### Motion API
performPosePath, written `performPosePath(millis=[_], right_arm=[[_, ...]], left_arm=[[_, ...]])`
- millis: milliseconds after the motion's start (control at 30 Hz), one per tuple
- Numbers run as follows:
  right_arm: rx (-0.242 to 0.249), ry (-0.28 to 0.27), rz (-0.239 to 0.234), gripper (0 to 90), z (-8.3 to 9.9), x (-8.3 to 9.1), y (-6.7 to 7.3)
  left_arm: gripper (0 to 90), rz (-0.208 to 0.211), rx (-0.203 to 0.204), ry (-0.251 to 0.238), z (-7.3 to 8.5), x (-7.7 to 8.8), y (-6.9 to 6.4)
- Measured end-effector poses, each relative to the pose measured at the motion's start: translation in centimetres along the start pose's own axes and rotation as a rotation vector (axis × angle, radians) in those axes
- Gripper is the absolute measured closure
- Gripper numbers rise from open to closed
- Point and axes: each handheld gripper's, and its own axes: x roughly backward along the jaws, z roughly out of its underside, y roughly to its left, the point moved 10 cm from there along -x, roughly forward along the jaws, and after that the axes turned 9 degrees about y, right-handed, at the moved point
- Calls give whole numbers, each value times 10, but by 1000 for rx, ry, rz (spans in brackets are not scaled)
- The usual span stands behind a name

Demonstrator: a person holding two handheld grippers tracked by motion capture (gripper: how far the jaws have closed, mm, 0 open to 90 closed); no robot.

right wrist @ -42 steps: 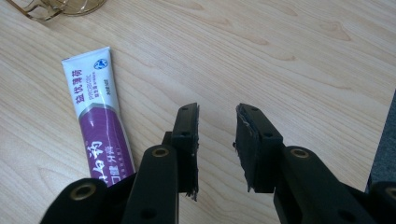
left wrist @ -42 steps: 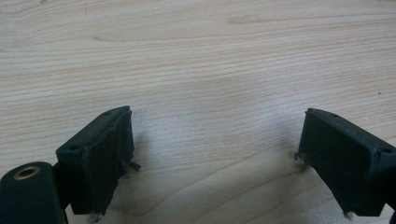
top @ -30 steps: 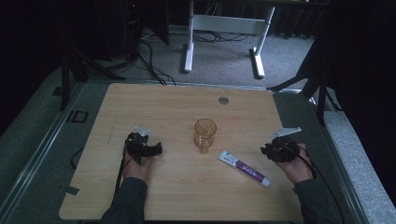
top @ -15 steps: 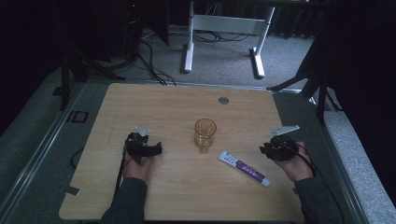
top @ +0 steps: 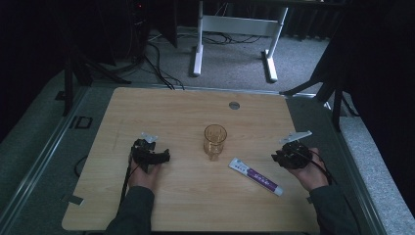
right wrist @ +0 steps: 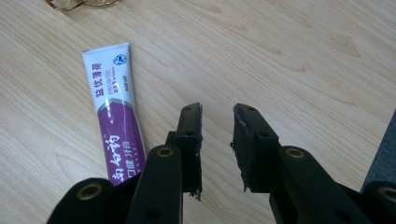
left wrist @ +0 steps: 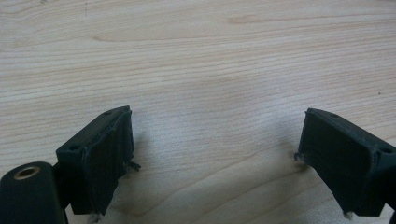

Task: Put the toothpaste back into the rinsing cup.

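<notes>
1. On the counter (top: pixel 186 112), an amber glass (top: pixel 215 141) stands mid-table, a purple-and-white tube (top: pixel 256 176) lying just beside it.
2. Left tongs (left wrist: pixel 212 154) gape wide over bare wood.
3. Right tongs (right wrist: pixel 217 140) stand slightly parted, gripping nothing, beside the tube.

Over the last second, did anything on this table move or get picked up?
Almost nothing changed. The right tongs crept a touch toward the toothpaste tube, jaws parted only a little and holding nothing. The left tongs stayed on the table, wide open and empty. The amber glass and the tube lie where they were.
</notes>
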Motion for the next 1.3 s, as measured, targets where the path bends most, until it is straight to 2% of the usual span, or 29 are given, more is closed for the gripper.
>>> performPosePath(millis=[300,700,1300], right_arm=[[24,13,-5,716,-2,-1,5],[30,23,-24,712,0,-6,10],[83,60,-33,690,0,-9,20]], left_arm=[[105,0,0,0,0,0,0],[104,0,0,0,0,0,0],[105,0,0,0,0,0,0]])
